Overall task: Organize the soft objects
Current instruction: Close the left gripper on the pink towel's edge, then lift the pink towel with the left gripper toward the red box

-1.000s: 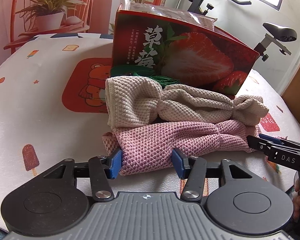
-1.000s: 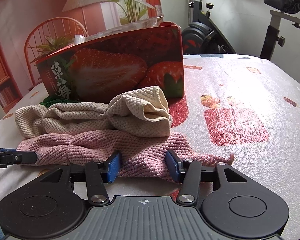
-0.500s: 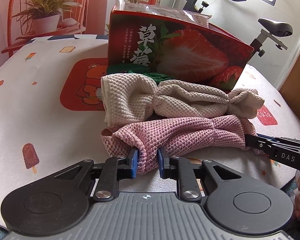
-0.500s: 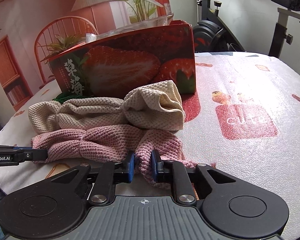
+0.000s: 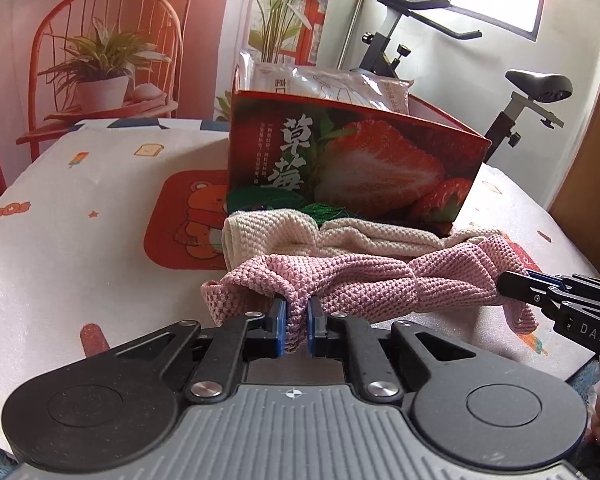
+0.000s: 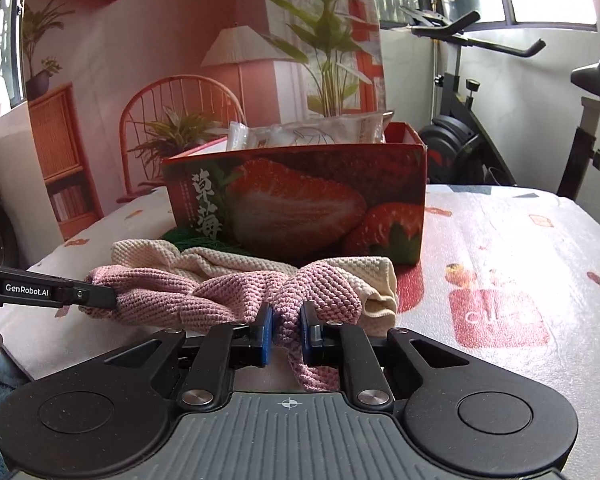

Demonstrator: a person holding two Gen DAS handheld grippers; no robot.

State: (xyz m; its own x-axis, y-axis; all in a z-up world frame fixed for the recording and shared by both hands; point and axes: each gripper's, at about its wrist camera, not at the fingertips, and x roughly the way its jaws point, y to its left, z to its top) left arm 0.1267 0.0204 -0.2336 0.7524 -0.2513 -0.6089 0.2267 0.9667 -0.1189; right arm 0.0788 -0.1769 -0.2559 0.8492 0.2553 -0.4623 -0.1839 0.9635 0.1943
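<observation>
A pink knitted cloth [image 5: 364, 280] hangs stretched between my two grippers, lifted off the table. My left gripper [image 5: 297, 330] is shut on its left end. My right gripper [image 6: 286, 334] is shut on its right end [image 6: 300, 292]. A beige knitted cloth [image 5: 300, 230] lies on the table just behind the pink one; it also shows in the right wrist view [image 6: 228, 260]. A red strawberry-print box [image 5: 352, 164] stands behind both cloths, with plastic packets [image 5: 332, 84] sticking out of its top.
A green net bundle [image 5: 276, 202] lies at the foot of the box. The table [image 5: 80, 208] has a white printed cover. A red chair with a potted plant [image 5: 100, 80] stands behind on the left, an exercise bike [image 5: 512, 96] on the right.
Both grippers closed on the ends of the pink cloth and lifted it off the table. The beige cloth stayed where it was.
</observation>
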